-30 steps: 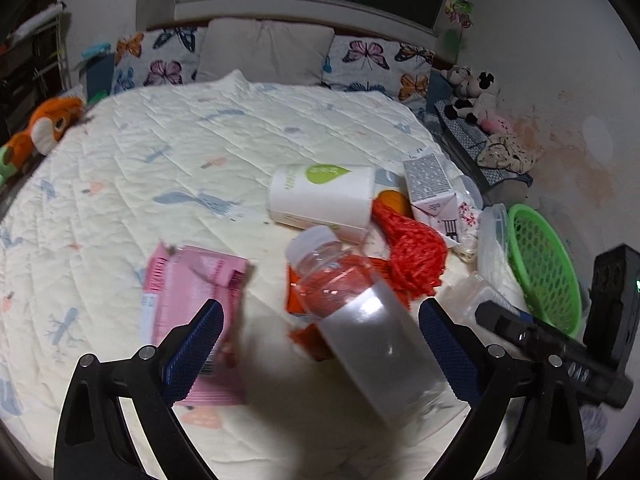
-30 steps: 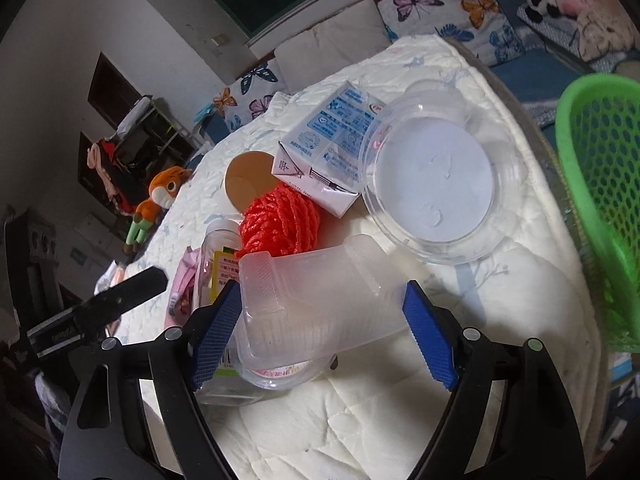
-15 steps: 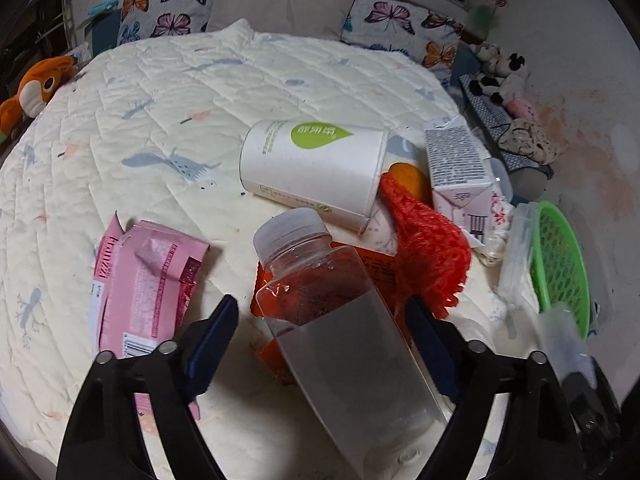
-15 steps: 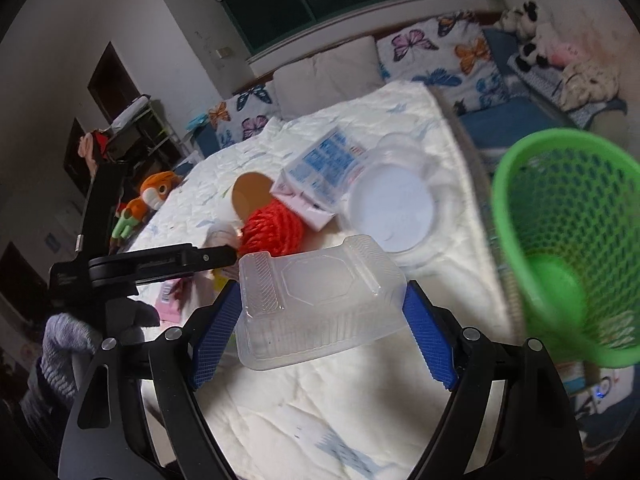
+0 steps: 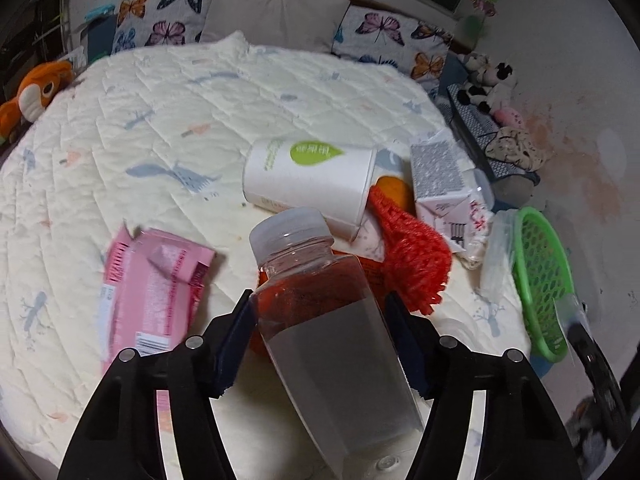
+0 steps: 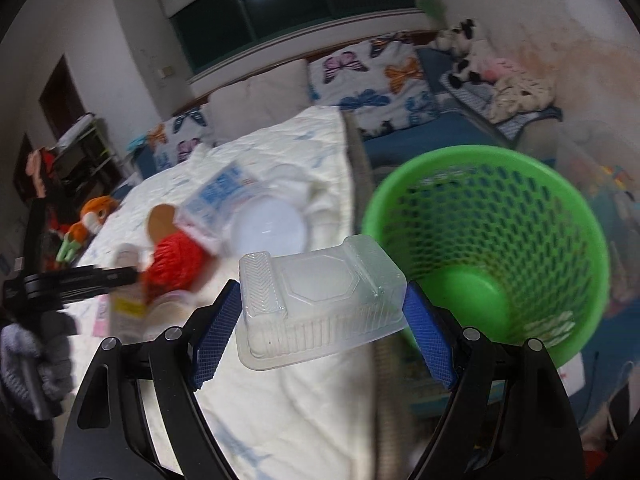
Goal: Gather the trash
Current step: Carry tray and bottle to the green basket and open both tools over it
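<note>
My left gripper is shut on a clear plastic bottle with a white cap, held over the bed. My right gripper is shut on a clear plastic tray, held above the bed's edge, just left of the green mesh basket. On the quilt lie a pink wrapper, a white paper cup, a red net, a small carton and a round clear lid. The basket also shows in the left wrist view.
The bed's white quilt fills the left wrist view, with butterfly pillows at its head. An orange plush toy sits at the left edge. Soft toys lie by the stained wall on the right.
My left gripper closed its jaws onto the bottle. My right gripper lifted the tray off the bed and carried it right, toward the green basket.
</note>
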{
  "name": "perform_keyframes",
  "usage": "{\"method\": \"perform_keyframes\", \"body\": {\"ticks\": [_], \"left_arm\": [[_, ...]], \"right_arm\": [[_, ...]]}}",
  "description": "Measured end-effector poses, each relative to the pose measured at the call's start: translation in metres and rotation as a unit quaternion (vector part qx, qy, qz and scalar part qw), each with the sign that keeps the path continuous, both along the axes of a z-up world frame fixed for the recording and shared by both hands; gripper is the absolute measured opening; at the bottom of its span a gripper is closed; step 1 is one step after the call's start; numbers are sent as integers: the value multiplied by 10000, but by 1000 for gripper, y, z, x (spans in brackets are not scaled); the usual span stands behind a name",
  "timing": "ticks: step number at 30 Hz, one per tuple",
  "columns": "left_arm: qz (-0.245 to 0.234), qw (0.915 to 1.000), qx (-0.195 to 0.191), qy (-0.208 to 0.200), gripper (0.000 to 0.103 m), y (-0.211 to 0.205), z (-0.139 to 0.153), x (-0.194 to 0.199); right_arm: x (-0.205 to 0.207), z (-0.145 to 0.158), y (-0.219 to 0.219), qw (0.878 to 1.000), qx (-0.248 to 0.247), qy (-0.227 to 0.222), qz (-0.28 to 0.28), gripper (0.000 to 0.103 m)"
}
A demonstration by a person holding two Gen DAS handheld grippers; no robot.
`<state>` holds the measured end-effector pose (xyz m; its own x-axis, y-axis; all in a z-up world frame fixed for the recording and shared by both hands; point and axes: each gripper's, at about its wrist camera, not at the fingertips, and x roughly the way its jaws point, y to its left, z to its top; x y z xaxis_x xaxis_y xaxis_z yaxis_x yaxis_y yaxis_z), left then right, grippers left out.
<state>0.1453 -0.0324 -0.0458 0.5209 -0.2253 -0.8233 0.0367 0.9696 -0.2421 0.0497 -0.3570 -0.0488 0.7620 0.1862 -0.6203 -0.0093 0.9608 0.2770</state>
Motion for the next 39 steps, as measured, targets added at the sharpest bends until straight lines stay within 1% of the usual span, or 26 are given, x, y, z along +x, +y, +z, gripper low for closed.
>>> {"method": "perform_keyframes", "body": {"ticks": [6,11,15,19,21,27,29,31,33,39], "left_arm": [[-135,9991,-93,-389,62,10,30,-18],[-470,9961,-321,-680,62,-2,58,-25],[-938,9911,-353,-875,62,-34,77,-20],[-1442,9835,-487,-981,62,-75,91,-9],[-1659,9794,-466,-1056,62,-99,95,-2],[-2133,9690,-551,-1122,62,-160,94,15],[-2274,9647,-555,-1210,62,-184,94,19],[-2380,9614,-484,-1292,62,-208,92,23],[-2493,9589,-464,-1276,62,-228,88,27],[-2762,9512,-117,-1367,62,-288,65,37]], "right_arm": [[9,-13,-29,9985,-197,239,-441,81],[15,-25,-45,9965,-272,446,-655,82],[19,-34,-59,9948,-250,591,-789,82],[17,-37,-69,9937,-179,646,-899,86],[14,-37,-75,9934,-124,631,-947,86],[-8,-26,-83,9926,-243,459,-1096,86],[-17,-24,-87,9924,-258,392,-1140,86],[-27,-22,-91,9917,-281,336,-1206,86],[-36,-20,-96,9908,-311,300,-1283,86],[-57,-21,-113,9886,-146,245,-1481,86]]}}
